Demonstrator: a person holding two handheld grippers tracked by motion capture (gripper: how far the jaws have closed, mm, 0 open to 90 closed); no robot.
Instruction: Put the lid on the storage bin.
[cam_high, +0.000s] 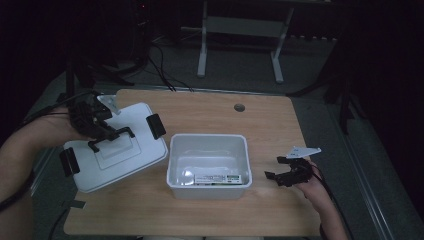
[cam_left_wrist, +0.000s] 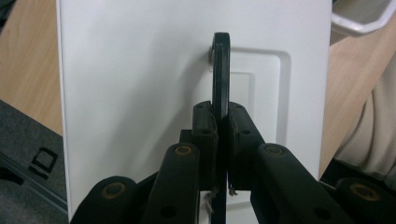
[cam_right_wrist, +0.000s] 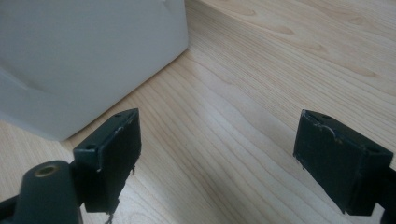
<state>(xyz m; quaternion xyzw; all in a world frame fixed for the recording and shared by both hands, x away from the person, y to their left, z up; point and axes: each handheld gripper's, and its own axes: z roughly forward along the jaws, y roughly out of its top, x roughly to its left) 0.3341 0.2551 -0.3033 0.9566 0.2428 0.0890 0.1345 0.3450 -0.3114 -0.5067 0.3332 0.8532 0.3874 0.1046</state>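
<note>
Now the white lid (cam_high: 117, 150), flat with black clips at its ends, is held up by its black handle (cam_left_wrist: 221, 70), pinched between the left gripper's (cam_left_wrist: 220, 123) jaws. Beside the white box (cam_high: 208, 165), the right gripper's (cam_right_wrist: 215, 158) jaws are spread wide with nothing between.

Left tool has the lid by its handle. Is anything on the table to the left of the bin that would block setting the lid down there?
Nothing visible. The left tool is clamped on the black handle of the white lid, which is to the left of the open bin. The wooden table near it looks bare. The right tool, open, is beyond the bin.
</note>
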